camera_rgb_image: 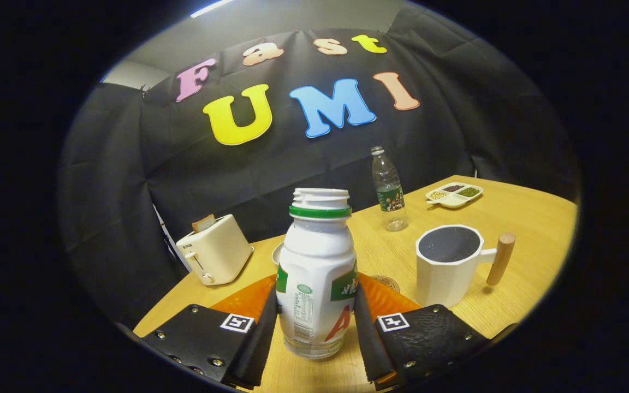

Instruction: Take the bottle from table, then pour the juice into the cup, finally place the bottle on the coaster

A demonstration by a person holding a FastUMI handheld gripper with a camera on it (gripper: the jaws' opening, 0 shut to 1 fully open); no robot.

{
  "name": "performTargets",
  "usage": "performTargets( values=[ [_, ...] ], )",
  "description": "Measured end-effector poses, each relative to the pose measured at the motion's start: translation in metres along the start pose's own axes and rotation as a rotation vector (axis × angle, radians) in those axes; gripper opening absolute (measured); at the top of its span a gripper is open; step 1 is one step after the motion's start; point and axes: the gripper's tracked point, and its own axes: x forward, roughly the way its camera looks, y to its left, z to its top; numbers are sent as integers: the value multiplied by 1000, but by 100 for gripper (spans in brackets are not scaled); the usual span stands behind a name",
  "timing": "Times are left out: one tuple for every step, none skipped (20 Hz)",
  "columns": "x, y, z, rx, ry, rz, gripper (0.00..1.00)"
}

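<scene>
The gripper (pixel 315 322) is clamped on the bottle (pixel 317 273), one finger pressed to each side of its lower body. The bottle stands upright between the fingers, cap off, its base seemingly touching the table (pixel 527 218), though that is hard to judge here. The cup (pixel 451 265) sits just beyond the right finger, handle pointing right. The coaster (pixel 388 283) peeks out between bottle and cup. Farther back stand a toaster (pixel 215 248), a water bottle (pixel 389 188) and a dish (pixel 454 195).

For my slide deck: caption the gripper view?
Gripper shut on uncapped bottle; white cup just beyond.
</scene>
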Motion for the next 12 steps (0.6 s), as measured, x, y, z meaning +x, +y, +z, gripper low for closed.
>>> performTargets(
  values=[
    [1, -2, -1, 25, 4, 4, 68],
    [2, -2, 0, 55, 6, 12, 68],
    [2, 1, 2, 94, 5, 29, 68],
    [3, 4, 4, 140, 1, 52, 68],
    [4, 8, 6, 193, -4, 80, 68],
    [5, 9, 7, 235, -5, 98, 68],
    [6, 9, 7, 277, -5, 111, 67],
    [7, 8, 7, 315, -4, 120, 67],
    [8, 7, 5, 348, -3, 125, 68],
    [9, 5, 5, 371, -1, 127, 67],
    [9, 5, 4, 384, 0, 126, 67],
    [9, 3, 3, 395, 1, 120, 67]
  ],
)
